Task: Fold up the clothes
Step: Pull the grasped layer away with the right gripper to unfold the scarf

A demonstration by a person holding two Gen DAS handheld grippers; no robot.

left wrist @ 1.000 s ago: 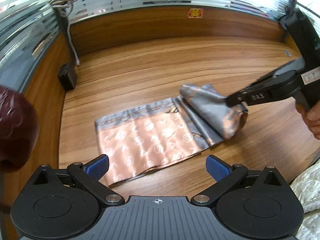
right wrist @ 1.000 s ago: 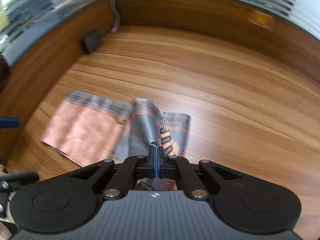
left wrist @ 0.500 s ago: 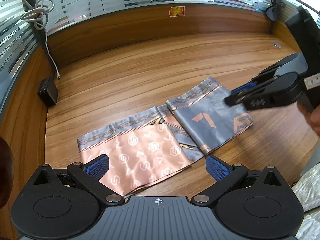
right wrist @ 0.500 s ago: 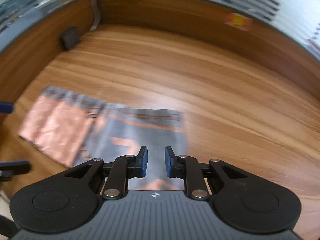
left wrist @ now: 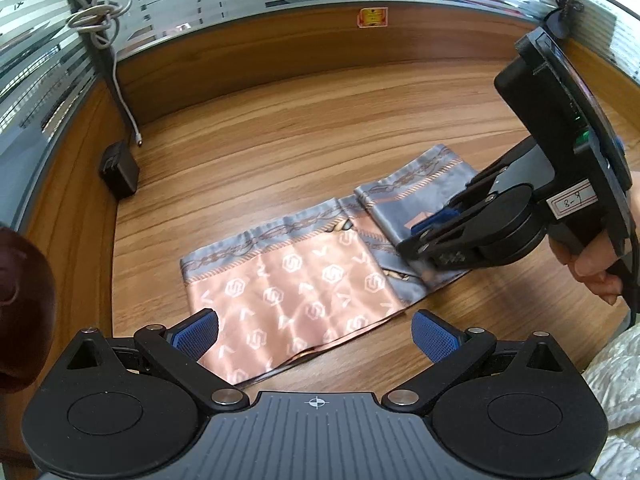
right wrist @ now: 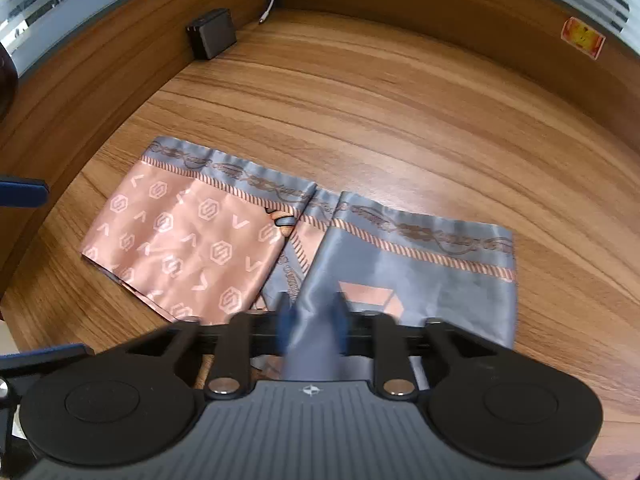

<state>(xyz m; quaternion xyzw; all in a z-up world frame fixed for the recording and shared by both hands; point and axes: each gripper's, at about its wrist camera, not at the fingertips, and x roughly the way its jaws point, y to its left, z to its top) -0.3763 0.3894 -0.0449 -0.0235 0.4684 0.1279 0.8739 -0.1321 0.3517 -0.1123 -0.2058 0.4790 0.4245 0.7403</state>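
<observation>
While the scarf (right wrist: 280, 240) lies flat on the bench (right wrist: 400, 100), right gripper (right wrist: 310, 320) fingers, blurred, part-open astride grey cloth, should pinch squarely; left gripper (left wrist: 316, 336) gapes empty.

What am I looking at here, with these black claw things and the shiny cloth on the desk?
No robot here: a person holds a two-finger gripper in each hand, and each gripper carries a wide-angle camera looking forward along its fingers. That is why black parts fill the bottom of both pictures.

One picture is from the left gripper. Its blue-padded fingers stand wide open above the near edge of a silky scarf, pink and grey, lying mostly flat on the wooden desk. In that view you also see the right gripper from the side, with the person's hand on its handle.

The other picture is from the right gripper itself. Its fingers are blurred, on either side of a raised fold of the grey part; whether they grip it I cannot tell. A black charger sits by the desk's wall.
</observation>
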